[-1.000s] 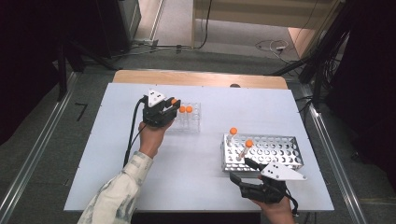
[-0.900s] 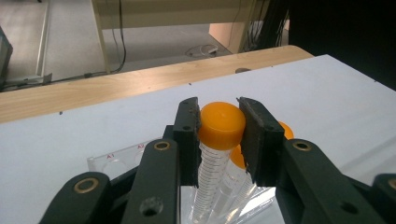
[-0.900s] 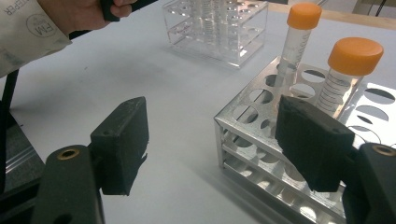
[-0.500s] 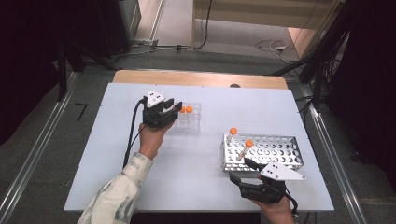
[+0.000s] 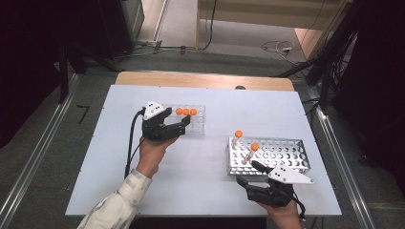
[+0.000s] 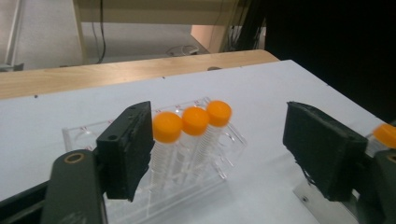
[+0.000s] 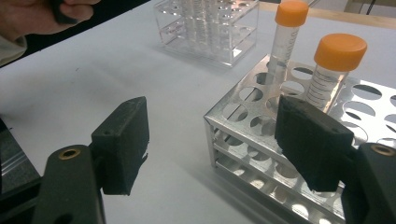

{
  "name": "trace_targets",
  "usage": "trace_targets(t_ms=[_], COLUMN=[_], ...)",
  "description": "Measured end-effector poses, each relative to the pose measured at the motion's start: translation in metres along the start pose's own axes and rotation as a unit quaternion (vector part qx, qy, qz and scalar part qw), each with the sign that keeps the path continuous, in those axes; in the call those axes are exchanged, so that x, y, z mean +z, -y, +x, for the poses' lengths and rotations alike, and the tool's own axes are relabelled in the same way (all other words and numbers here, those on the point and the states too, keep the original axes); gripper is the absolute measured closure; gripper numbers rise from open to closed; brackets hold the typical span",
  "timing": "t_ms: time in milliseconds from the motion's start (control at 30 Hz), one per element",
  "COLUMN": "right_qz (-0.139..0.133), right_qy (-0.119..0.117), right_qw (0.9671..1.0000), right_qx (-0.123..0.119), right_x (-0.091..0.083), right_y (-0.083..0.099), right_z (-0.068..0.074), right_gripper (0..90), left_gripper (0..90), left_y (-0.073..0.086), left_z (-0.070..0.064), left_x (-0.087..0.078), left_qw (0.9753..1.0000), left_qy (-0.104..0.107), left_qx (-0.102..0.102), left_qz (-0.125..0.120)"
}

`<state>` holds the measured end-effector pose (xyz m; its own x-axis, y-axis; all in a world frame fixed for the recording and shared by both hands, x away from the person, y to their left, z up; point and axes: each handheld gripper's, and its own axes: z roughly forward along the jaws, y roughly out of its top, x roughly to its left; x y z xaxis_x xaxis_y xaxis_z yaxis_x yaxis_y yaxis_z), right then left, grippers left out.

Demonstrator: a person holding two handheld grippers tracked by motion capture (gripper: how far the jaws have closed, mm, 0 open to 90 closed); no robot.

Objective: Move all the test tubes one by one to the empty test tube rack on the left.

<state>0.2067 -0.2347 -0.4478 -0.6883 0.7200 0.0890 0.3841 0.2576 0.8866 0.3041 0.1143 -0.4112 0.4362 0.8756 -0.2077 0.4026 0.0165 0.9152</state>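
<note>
**Left gripper backs off the clear rack, tubes stay put**

Since a second ago our left gripper (image 5: pixel 179 128) has slid back from the clear rack (image 5: pixel 197 125) toward our side, so the three orange-capped tubes (image 5: pixel 186 111) now show fully in the high view where before we could only see two caps. Our right gripper (image 5: pixel 247 174) hasn't budged, as far as we can tell.

Looking along the left gripper's jaws, they stand wide apart with nothing between them. The clear rack (image 6: pixel 154 186) sits just ahead, closer to the left jaw, and the three tubes (image 6: pixel 194 121) stand upright in a row at its far end, caps touching or nearly so. Past the right jaw we catch an orange cap (image 6: pixel 385 134) at the edge of that view, over by the metal rack.

Our right gripper's jaws are spread open too, holding nothing. The metal rack (image 7: pixel 243 140) sits right in front of its right jaw, with the corner of the rack poking into the gap. Two capped tubes stick up out of it: the near tube (image 7: pixel 332 70) leans a little just beyond the right jaw, and the far tube (image 7: pixel 286 37) stands a few holes farther on. In the high view, the metal rack (image 5: pixel 291 160) is just ahead of that gripper, well apart from the clear rack.
</note>
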Motion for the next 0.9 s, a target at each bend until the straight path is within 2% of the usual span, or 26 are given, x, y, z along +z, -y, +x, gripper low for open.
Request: trace_targets(t_ms=[67,233,367,900], right_qz=[0.0,-0.001,-0.003,-0.01], right_qy=[0.002,0.01,0.022,0.07], right_qw=[1.0,0.9999,0.9997,0.9973], right_qx=[0.004,0.006,0.011,0.022], right_x=[0.0,0.0,0.001,0.011], right_y=[0.0,0.0,0.001,0.0], right_z=[0.0,-0.003,-0.007,-0.03], right_gripper=[24.9,24.9,25.1,28.7], left_gripper=[20.8,18.7,18.7,18.7], left_y=[0.005,0.015,0.022,0.05], left_z=[-0.004,-0.016,-0.022,-0.024], left_x=[-0.005,-0.013,-0.018,-0.026], left_qw=[1.0,0.9998,0.9997,0.9993], left_qy=[0.003,0.014,0.019,0.013], left_qx=[0.0,0.014,0.014,0.012], left_qz=[0.0,0.001,0.001,0.033])
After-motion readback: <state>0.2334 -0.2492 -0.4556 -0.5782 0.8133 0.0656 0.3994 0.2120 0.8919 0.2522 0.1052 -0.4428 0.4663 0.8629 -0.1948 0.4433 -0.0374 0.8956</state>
